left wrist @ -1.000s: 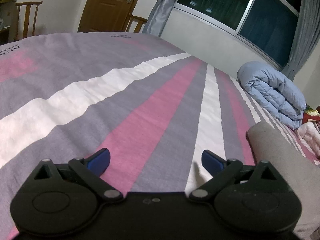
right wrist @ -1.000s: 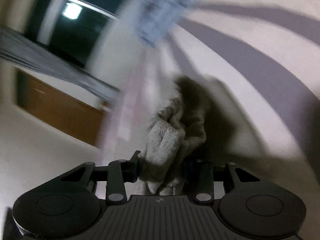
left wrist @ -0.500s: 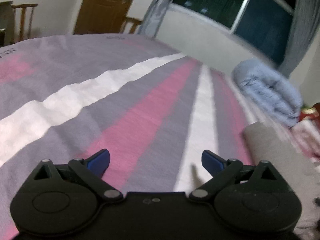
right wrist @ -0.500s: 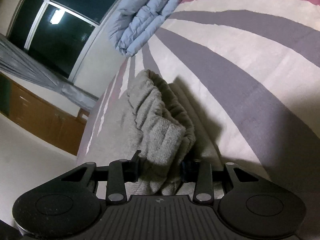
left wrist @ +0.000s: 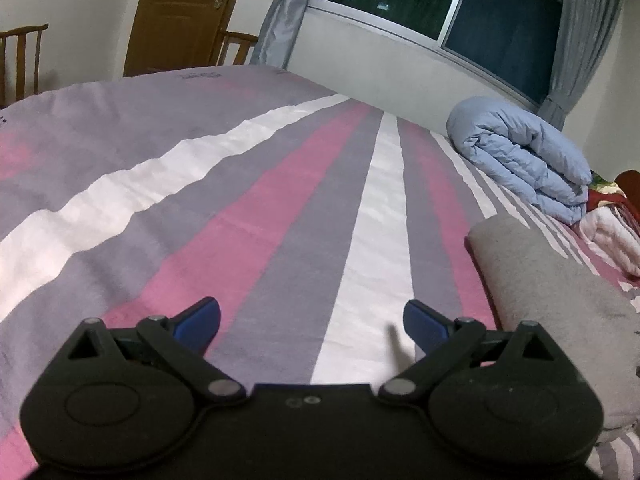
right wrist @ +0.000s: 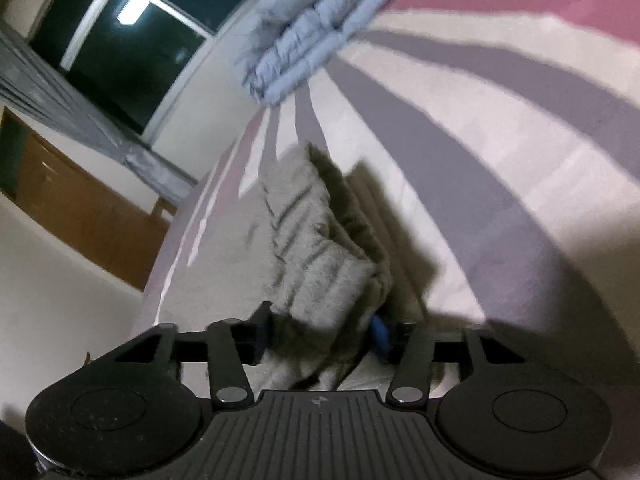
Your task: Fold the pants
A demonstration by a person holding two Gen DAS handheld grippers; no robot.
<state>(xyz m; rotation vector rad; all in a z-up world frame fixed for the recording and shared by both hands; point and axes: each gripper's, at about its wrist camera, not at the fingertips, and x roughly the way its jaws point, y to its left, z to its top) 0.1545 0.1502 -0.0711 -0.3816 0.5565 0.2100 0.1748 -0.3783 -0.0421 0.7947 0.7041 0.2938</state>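
Right wrist: bunched grey pants [right wrist: 320,276]

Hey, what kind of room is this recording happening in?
Most likely a bedroom at night. The work surface is a bed with a striped pink, grey and white bedspread, a rolled light-blue duvet lies near its edge, and a dark curtained window and wooden door stand behind it.

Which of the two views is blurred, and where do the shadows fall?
Left wrist view: sharp; the open left gripper casts a thin shadow on the striped sheet. Right wrist view: motion-blurred; the grey pants in the right gripper throw a dark shadow rightward.
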